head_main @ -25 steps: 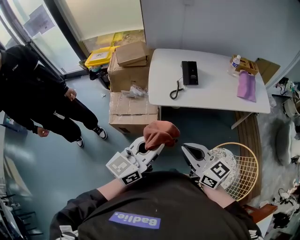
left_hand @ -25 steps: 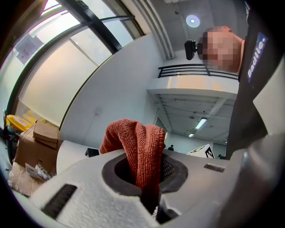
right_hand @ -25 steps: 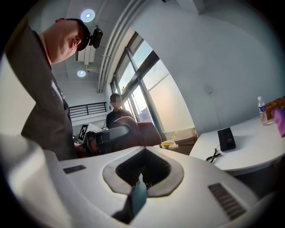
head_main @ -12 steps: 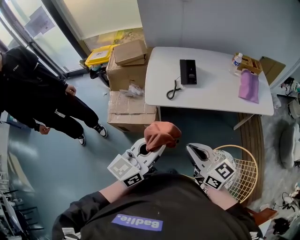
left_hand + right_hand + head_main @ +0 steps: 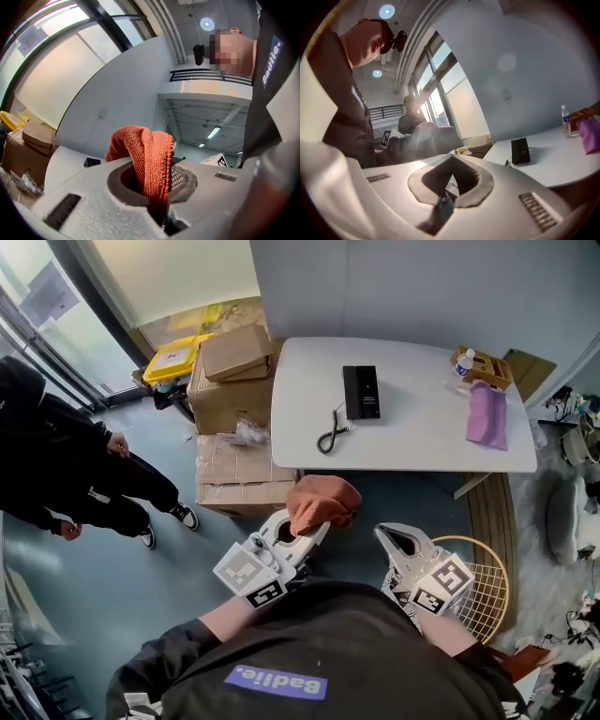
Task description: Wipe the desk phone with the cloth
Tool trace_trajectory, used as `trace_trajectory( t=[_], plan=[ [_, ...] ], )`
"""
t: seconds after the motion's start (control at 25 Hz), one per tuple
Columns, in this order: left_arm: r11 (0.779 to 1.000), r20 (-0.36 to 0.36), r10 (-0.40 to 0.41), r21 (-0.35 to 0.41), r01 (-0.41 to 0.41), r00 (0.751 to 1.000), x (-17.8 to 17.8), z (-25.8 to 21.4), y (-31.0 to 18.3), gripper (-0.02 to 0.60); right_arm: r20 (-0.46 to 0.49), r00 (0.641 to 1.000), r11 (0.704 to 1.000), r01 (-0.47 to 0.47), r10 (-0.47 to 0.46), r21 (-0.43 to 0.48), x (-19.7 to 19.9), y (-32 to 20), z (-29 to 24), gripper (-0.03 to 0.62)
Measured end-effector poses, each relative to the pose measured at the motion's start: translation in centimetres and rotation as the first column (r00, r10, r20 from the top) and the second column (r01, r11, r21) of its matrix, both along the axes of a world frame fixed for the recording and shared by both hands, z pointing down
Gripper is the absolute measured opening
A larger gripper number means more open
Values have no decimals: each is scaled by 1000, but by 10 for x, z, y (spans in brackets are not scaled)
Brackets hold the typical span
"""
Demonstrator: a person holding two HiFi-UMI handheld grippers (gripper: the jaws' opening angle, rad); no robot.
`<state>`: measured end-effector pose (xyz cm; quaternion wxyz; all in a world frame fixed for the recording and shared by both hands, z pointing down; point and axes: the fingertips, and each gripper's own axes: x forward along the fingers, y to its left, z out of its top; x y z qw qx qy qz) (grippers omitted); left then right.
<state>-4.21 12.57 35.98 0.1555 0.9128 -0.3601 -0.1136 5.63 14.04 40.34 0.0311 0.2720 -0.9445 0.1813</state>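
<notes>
A black desk phone lies on the white table, its coiled cord trailing toward the near edge. My left gripper is held close to my body, well short of the table, shut on an orange cloth that bunches over its tips. In the left gripper view the cloth drapes from between the closed jaws, and the phone shows small beyond. My right gripper is beside it, shut and empty. The right gripper view shows the phone ahead on the table.
A purple cloth and a small box with a bottle sit at the table's right end. Cardboard boxes and a yellow bin stand left of the table. A person in black stands at left. A wire basket is at my right.
The table and phone have shifted left and slightly nearer in the head view. Both grippers keep their pose, and the cloth stays clamped in the left one.
</notes>
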Motion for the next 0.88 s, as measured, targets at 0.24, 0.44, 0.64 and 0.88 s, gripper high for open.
trace_trajectory(
  t=[0.24, 0.44, 0.64, 0.88],
  plan=[
    [998, -5, 53, 18, -53, 999, -28, -7, -75, 32, -8, 999, 999, -48, 48, 7, -33, -70, -15, 28],
    [994, -3, 109, 26, -109, 994, -54, -12, -135, 32, -18, 996, 996, -92, 92, 10, -59, -124, -23, 28],
    [992, -10, 127, 26, -127, 992, -62, -8, -183, 32, -15, 991, 991, -132, 132, -6, -68, -165, -20, 28],
    [995, 12, 102, 16, -102, 995, -53, 5, -221, 32, -19, 998, 998, -65, 65, -22, -68, -201, -7, 28]
  ],
)
